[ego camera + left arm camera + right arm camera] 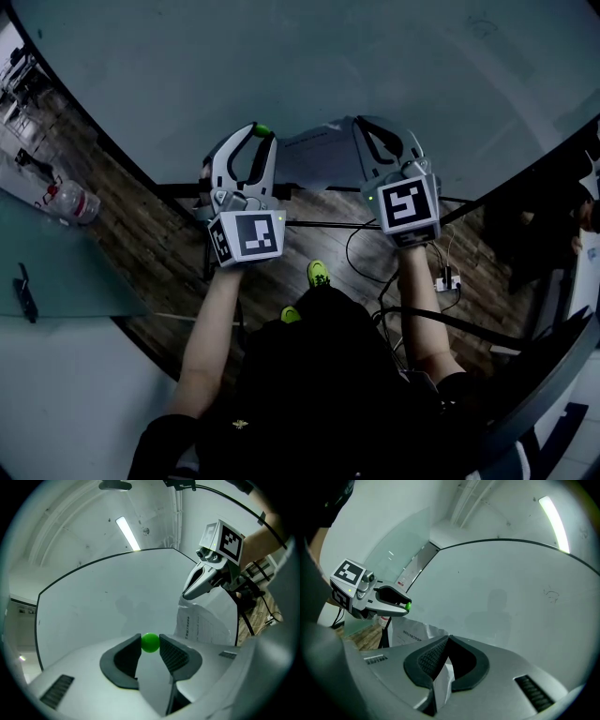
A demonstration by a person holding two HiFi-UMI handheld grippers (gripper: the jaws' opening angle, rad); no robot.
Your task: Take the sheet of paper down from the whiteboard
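The whiteboard (328, 66) fills the top of the head view. A white printed sheet of paper (314, 157) hangs off the board between my two grippers, creased. My right gripper (363, 129) is shut on the sheet's right edge; in the right gripper view the paper (412, 633) runs out to the left from the closed jaws (447, 638). My left gripper (253, 136) is closed on a small green round magnet (150, 642), held clear of the sheet (206, 625) just to its left. Each gripper shows in the other's view.
Below the board lie a wooden floor, a dark stand bar (309, 223), loose cables and a power strip (448, 281). A plastic bottle (71, 200) lies on the floor at the left, next to a glass surface (56, 267). The person's green shoes (318, 273) show below.
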